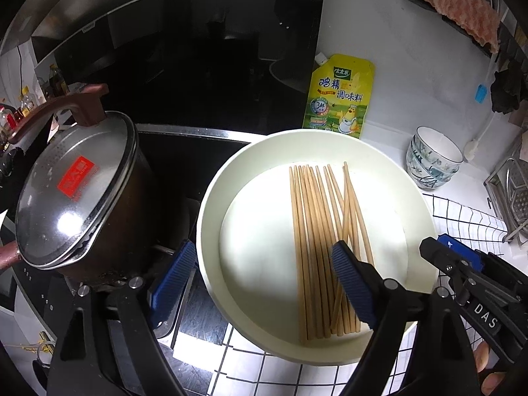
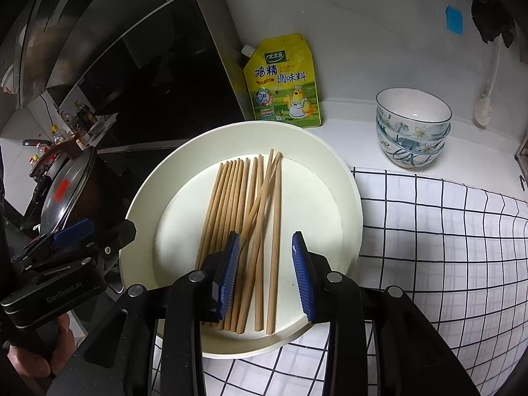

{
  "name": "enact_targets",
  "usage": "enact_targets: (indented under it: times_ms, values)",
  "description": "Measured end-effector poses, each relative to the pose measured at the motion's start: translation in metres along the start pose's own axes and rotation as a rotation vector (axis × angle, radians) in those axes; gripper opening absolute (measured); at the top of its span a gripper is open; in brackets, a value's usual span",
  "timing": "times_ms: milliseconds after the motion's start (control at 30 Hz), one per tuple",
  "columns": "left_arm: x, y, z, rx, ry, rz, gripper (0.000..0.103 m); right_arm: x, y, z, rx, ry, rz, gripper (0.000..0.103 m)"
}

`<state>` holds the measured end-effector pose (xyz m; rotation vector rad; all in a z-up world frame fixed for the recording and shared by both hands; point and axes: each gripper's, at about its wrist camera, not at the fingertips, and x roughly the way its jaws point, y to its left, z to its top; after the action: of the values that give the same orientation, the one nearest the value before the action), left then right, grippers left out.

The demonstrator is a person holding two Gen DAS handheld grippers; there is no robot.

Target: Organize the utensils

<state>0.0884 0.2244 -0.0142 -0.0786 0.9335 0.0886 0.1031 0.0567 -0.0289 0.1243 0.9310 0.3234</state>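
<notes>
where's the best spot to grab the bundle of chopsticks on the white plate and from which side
Probably near the chopsticks' near ends, coming down from above with the fingers set across their length. They lie flat and mostly parallel on the white plate, so a crosswise pinch gathers several. Two lie crossed over the others, so those may need straightening first. The right gripper hangs open over that end.
</notes>
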Motion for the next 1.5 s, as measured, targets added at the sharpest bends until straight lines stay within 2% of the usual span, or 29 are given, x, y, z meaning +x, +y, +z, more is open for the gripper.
enact_targets:
  times_ms: [333,433,1033,1233,1300,1500]
  values:
    - [-0.009,-0.001,0.001,0.006,-0.017,0.017,0.094,-0.012,0.001,-0.003,-0.009,-0.012,-0.002,0.040]
    - [-0.011,-0.001,0.001,0.005,-0.023,0.016,0.096,-0.014,0.000,-0.003,-0.007,-0.015,-0.007,0.046]
    - [-0.019,0.001,-0.002,-0.001,-0.013,0.039,0.096,-0.028,-0.001,-0.008,-0.005,-0.021,-0.024,0.057]
    - [-0.019,0.004,-0.003,-0.001,-0.009,0.047,0.096,-0.031,0.001,-0.008,-0.005,-0.021,-0.026,0.064]
    - [-0.020,0.005,-0.003,-0.004,-0.008,0.054,0.096,-0.032,0.001,-0.009,-0.006,-0.021,-0.029,0.070]
    - [-0.023,0.007,-0.001,-0.010,-0.015,0.066,0.096,-0.032,0.000,-0.011,0.001,-0.009,-0.031,0.074]
